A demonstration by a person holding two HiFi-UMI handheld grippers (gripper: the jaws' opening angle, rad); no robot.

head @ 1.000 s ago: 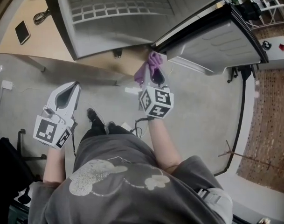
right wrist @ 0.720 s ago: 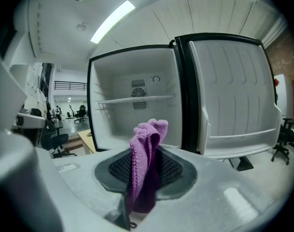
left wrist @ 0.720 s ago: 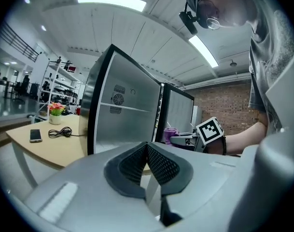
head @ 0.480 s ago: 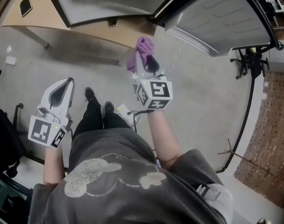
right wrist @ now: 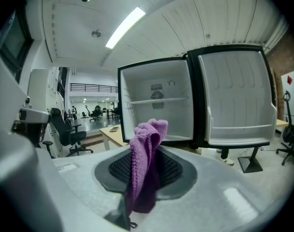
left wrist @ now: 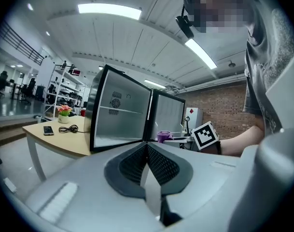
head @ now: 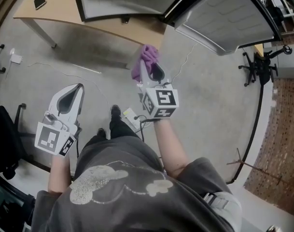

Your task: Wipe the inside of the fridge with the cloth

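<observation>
Purple terry cloth (right wrist: 142, 153) sits pinched between the jaws of my right claw (head: 151, 74) at frame centre, well apart from the open, white-lined black fridge (right wrist: 137, 88) above it. My left claw (left wrist: 147, 151) is closed, holding nothing.

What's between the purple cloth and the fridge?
Nothing: the right gripper view shows the cloth facing the open fridge across a bare gap. Head view: only floor and table there.
</observation>
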